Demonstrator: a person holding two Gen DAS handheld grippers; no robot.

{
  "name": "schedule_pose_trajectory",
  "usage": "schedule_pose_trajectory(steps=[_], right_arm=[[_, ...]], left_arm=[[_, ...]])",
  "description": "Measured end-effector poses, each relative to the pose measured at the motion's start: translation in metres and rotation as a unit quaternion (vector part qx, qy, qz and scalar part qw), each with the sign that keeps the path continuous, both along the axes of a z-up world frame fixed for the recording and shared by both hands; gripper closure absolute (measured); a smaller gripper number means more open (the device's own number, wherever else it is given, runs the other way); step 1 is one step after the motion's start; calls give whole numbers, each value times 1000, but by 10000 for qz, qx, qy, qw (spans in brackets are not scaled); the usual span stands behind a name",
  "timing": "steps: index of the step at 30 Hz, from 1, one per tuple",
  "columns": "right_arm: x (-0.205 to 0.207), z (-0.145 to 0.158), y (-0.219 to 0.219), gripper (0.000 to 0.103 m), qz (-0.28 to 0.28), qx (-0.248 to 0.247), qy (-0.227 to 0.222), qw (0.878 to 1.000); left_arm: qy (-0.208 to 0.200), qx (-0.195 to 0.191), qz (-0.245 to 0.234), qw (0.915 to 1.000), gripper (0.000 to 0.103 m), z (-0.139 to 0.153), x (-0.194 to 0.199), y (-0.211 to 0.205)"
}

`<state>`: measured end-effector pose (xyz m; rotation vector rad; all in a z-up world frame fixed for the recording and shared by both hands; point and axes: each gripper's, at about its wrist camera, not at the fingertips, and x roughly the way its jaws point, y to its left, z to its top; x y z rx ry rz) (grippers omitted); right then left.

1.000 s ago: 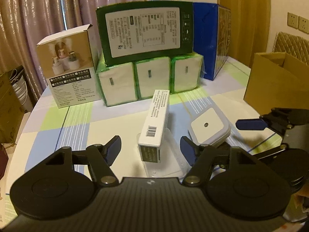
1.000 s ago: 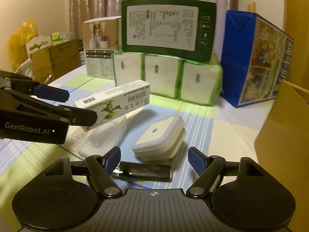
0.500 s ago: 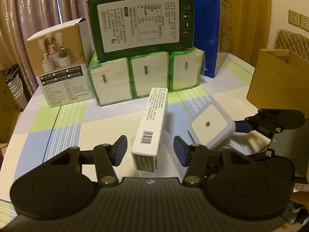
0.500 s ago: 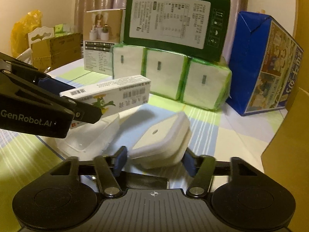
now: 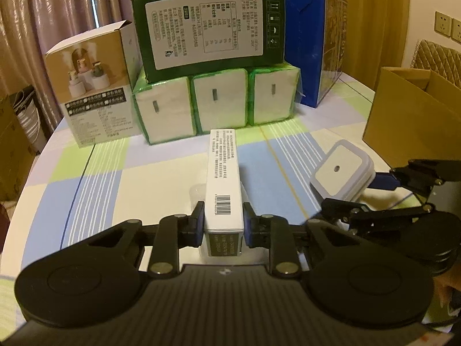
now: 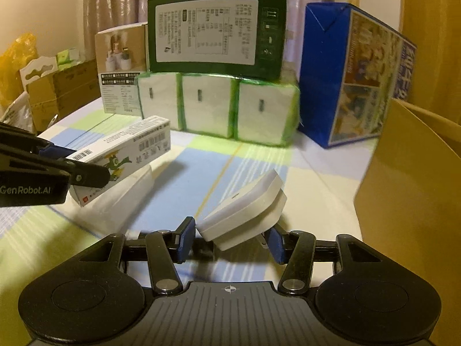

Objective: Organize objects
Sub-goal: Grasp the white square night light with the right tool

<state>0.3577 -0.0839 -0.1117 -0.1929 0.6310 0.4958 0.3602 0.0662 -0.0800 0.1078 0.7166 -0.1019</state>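
Observation:
A long white box with a barcode [image 5: 223,184] points away from me, and my left gripper [image 5: 223,226] is shut on its near end. In the right wrist view the same box [image 6: 126,152] hangs slightly above a clear plastic container [image 6: 121,201], with the left gripper [image 6: 77,164] clamped on it. A white square plug-in light [image 6: 242,207] sits tilted between the pads of my right gripper [image 6: 230,240], which is shut on it. The left wrist view also shows the light [image 5: 341,170] in the right gripper [image 5: 358,193], to the right of the box.
At the back, a green carton [image 5: 210,26] lies on three green-wrapped tissue packs [image 5: 216,103], with a humidifier box [image 5: 92,86] to their left and a blue box [image 5: 314,43] to their right. An open cardboard box [image 5: 415,115] stands at the right. The table has a checked cloth [image 5: 129,184].
Both grippers moved forward and went from open to shut: the left onto the long white box, the right onto the white square light, which is now tilted and raised.

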Motion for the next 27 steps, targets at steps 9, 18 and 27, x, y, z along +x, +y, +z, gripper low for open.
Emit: schedule_pose_trajectory(steps=[9, 18, 27], right_arm=[[-55, 18, -26, 55, -204, 81, 447, 9988], [-104, 24, -40, 30, -124, -14, 563, 9983], [-77, 19, -33, 19, -35, -330, 50, 9994]], left_arm=[[106, -214, 68, 9997, 82, 5, -65, -16], [365, -325, -11, 9988, 81, -3, -112, -31], [170, -384, -15, 9991, 70, 0, -106, -25]])
